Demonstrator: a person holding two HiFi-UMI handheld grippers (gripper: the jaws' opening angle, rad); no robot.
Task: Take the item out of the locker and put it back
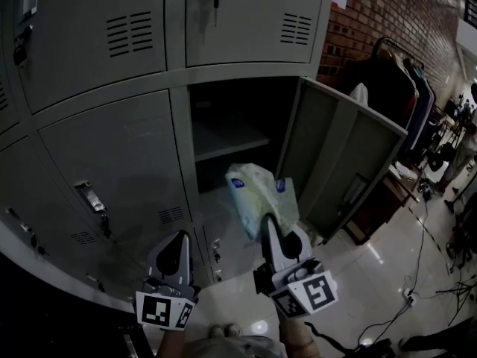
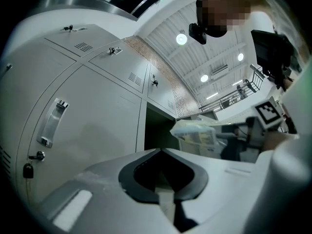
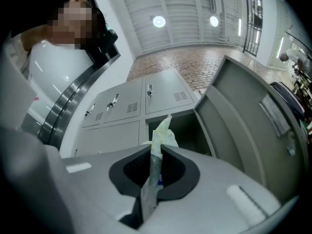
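A pale plastic packet with blue print (image 1: 257, 189) hangs in the air just in front of the open locker compartment (image 1: 231, 129). My right gripper (image 1: 267, 222) is shut on the packet's lower edge. In the right gripper view the thin packet (image 3: 163, 133) stands up between the closed jaws of the right gripper (image 3: 156, 152), with the locker opening (image 3: 183, 130) behind it. My left gripper (image 1: 179, 239) stays lower left, before the closed neighbouring door, shut with nothing in it. From the left gripper (image 2: 161, 150), the packet (image 2: 197, 133) shows to the right.
The locker door (image 1: 339, 162) swings open to the right. Closed grey lockers (image 1: 112, 162) with handles and keys surround the opening. A brick wall (image 1: 387, 13), a clothes rack (image 1: 399, 80) and floor cables (image 1: 425, 274) lie at the right. A shelf (image 1: 227, 144) crosses the compartment.
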